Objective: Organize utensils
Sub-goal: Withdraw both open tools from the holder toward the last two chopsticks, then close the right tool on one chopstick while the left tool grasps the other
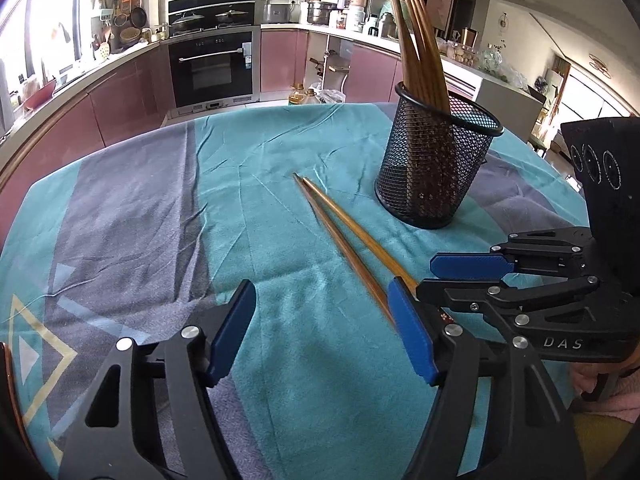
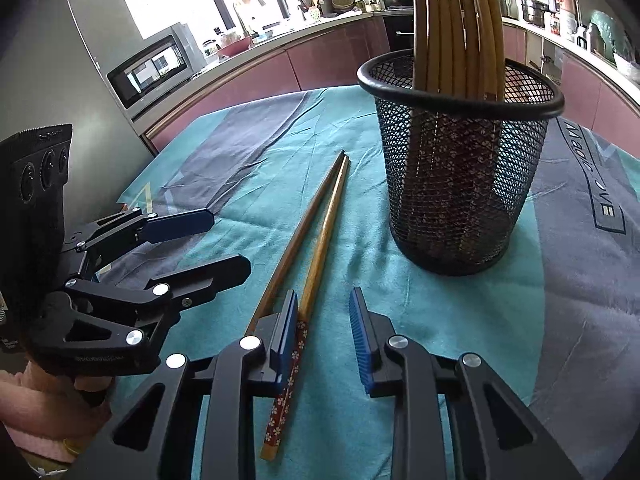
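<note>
Two brown chopsticks (image 1: 340, 236) lie side by side on the teal tablecloth; in the right wrist view (image 2: 312, 240) one shows a red flowered handle end. A black mesh holder (image 1: 436, 160) with several chopsticks upright in it stands beyond them, also in the right wrist view (image 2: 460, 168). My left gripper (image 1: 322, 320) is open and empty, left of the chopsticks' near ends. My right gripper (image 2: 324, 320) is open, low over the table, its left finger between the two chopsticks, one chopstick inside its jaws. Each gripper shows in the other's view: the right (image 1: 416, 276), the left (image 2: 224, 240).
The table's tablecloth (image 1: 160, 208) has teal and grey bands. Kitchen counters, an oven (image 1: 212, 64) and pink cabinets stand behind the table. A microwave (image 2: 152, 68) stands at the far left in the right wrist view.
</note>
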